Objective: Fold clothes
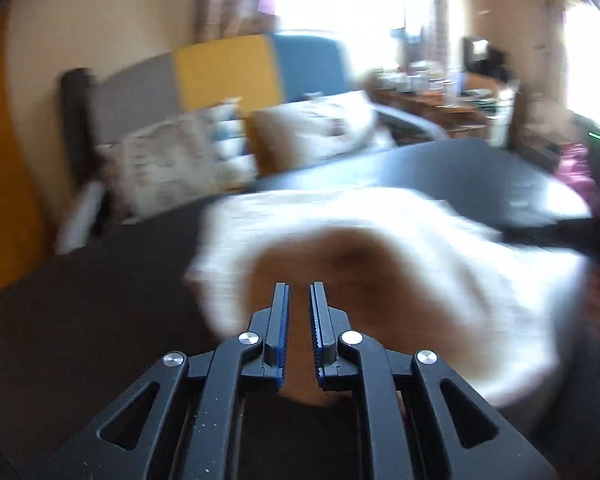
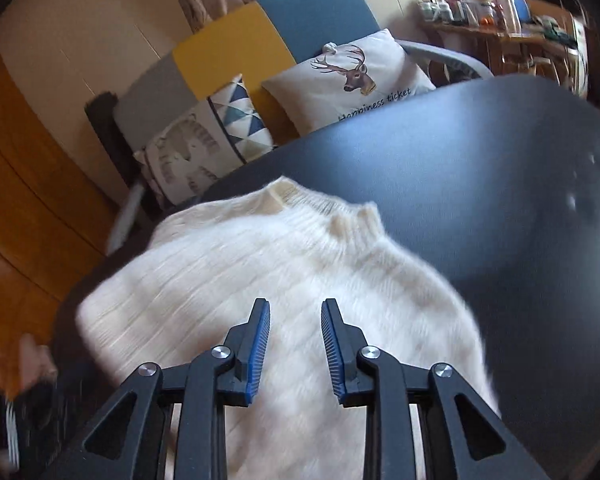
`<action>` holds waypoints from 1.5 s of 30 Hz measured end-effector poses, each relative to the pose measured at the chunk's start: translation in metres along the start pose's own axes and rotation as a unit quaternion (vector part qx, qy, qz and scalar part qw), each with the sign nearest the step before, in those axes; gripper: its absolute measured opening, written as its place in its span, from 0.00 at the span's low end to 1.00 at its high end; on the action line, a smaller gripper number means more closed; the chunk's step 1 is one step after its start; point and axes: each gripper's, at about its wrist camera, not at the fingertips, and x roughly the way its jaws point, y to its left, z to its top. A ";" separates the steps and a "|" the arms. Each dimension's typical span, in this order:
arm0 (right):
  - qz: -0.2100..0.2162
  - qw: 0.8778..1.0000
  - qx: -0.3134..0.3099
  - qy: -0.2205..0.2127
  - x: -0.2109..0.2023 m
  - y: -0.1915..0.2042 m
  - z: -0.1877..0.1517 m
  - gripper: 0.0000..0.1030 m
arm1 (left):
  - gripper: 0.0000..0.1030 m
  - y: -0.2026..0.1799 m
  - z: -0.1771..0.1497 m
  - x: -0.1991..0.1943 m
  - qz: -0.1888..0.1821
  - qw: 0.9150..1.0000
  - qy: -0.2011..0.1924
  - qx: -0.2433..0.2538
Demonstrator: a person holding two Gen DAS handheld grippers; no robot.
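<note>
Table, dark and round, taking up most of both views, with a sofa and cushions just behind its far edge. Sweater, cream and ribbed, lying on the table with its collar toward the sofa, looking partly folded into a compact shape, though blurred in the left view. Right gripper hovering over the near part of the sweater, jaws parted, gripping nothing. Left gripper also over the sweater, jaws nearly closed with only a narrow gap, seemingly holding nothing, a tan fold of knit blurred just beyond the tips. Risking, judging from here: snagging the loose knit on the ribbed blue pads when coming down again, dragging the fold apart, or pinching one layer only and pulling the sweater crooked toward the table edge.
</note>
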 end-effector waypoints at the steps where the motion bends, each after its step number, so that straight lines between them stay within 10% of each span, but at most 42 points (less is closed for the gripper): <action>1: 0.009 1.000 0.001 0.007 -0.002 0.005 -0.011 0.26 | 0.12 0.008 0.000 0.009 0.011 1.000 0.015 -0.001; 12: 0.057 0.988 -0.128 0.068 0.014 0.090 -0.079 0.25 | 0.12 -0.035 -0.030 0.031 0.008 0.997 0.040 0.064; 21: 0.050 0.979 -0.165 0.106 0.058 0.095 -0.095 0.23 | 0.12 -0.042 -0.035 0.074 0.092 0.981 0.089 0.144; 45: -0.058 0.959 -0.247 0.130 0.042 0.057 -0.059 0.24 | 0.12 0.003 -0.054 0.061 0.050 0.989 0.122 0.069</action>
